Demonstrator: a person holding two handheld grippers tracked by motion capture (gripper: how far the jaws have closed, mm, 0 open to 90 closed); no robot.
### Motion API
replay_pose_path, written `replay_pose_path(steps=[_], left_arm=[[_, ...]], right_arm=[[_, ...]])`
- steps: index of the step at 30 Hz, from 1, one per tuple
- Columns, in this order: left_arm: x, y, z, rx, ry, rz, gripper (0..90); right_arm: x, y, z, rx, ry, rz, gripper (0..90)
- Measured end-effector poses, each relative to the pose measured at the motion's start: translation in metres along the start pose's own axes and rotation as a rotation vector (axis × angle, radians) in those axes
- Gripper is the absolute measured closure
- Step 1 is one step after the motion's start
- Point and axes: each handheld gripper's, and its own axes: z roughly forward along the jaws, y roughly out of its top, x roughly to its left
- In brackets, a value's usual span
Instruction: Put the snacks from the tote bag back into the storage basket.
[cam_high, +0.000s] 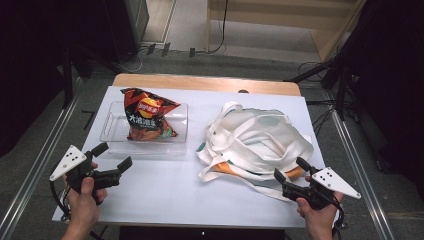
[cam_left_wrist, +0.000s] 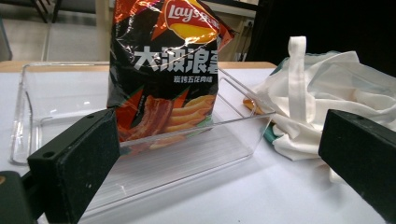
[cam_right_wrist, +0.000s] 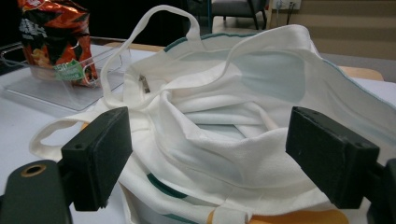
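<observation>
High view: left gripper (cam_high: 114, 156) at 7 o'clock on the table (cam_high: 165, 190), jaws apart, nothing between them, just short of the tray (cam_high: 112, 137). Right gripper (cam_high: 291, 169) at 5 o'clock, jaws apart, tips at the near edge of the tote (cam_high: 260, 137), which lies crumpled at 3 o'clock.

Chips (cam_high: 146, 114) lie in the tray at 10 o'clock.

Left gripper view: bag print readable, "Lay's" logo, bacon picture; chips (cam_left_wrist: 163, 70) lean against the tray's far wall.

Right gripper view: tote (cam_right_wrist: 224, 121) mouth gapes open, one handle (cam_right_wrist: 140, 42) looped upward; orange patch at the bottom edge.
</observation>
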Motion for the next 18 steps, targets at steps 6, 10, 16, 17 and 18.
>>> replay_pose_path(steps=[6, 10, 16, 17, 18], left_arm=[[0.0045, -0.0015, -0.0006, 0.006, 0.014, -0.011, 0.0], [0.0083, -0.0061, -0.0026, 0.012, 0.020, -0.020, 0.0], [0.0079, -0.0072, -0.0011, 0.021, 0.025, -0.009, 0.0], [0.0079, -0.0072, -0.0011, 0.021, 0.025, -0.009, 0.0], [0.0075, -0.0075, -0.0006, 0.023, 0.026, -0.007, 0.0]], right_arm=[[-0.0007, 0.0005, -0.0016, -0.012, 0.022, -0.010, 14.8], [-0.0019, -0.0001, -0.0010, -0.009, 0.017, -0.013, 14.8], [-0.0028, -0.0004, -0.0006, -0.006, 0.009, -0.007, 14.9], [-0.0028, -0.0004, -0.0006, -0.006, 0.009, -0.007, 14.9], [-0.0025, -0.0004, -0.0007, -0.007, 0.012, -0.010, 14.9]])
